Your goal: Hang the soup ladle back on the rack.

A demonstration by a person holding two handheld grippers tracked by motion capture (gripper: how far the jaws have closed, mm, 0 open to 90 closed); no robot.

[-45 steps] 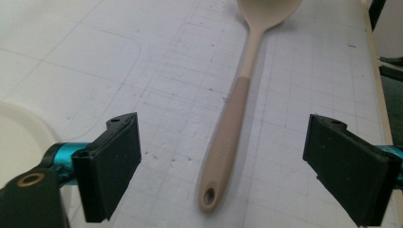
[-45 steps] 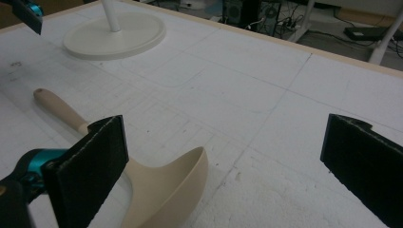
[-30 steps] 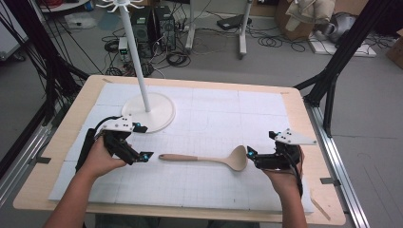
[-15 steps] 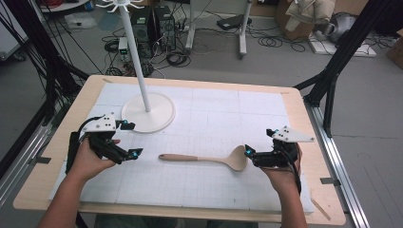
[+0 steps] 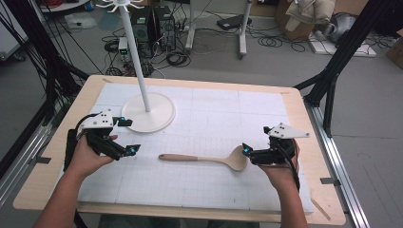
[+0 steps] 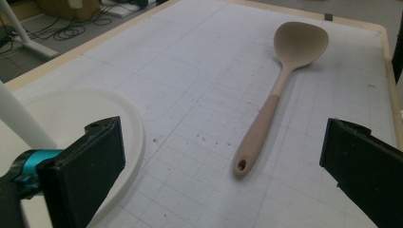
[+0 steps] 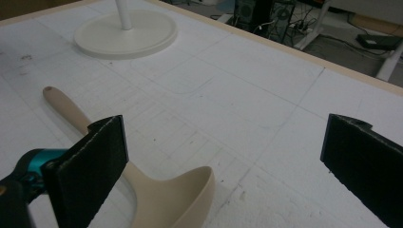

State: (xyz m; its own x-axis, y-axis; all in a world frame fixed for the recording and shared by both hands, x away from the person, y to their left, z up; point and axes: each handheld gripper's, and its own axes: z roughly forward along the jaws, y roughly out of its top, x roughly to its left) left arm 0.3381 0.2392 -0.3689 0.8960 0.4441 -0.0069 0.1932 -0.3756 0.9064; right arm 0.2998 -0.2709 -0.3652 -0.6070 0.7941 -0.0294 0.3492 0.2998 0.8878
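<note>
One wooden spoon (image 5: 204, 158), lying flat on the mat. One white stand: one round base (image 5: 148, 112), one upright pole (image 5: 135, 52), hooks at the top cut off by the frame edge, count not readable. Two handheld grippers: left gripper (image 5: 126, 136), right gripper (image 5: 246, 150); two black jaws each, set wide apart. Two hands, one per gripper. One table (image 5: 57, 185) with one white gridded mat (image 5: 214, 109). Off the table: cables, boxes, stand legs, too cluttered to count.
</note>
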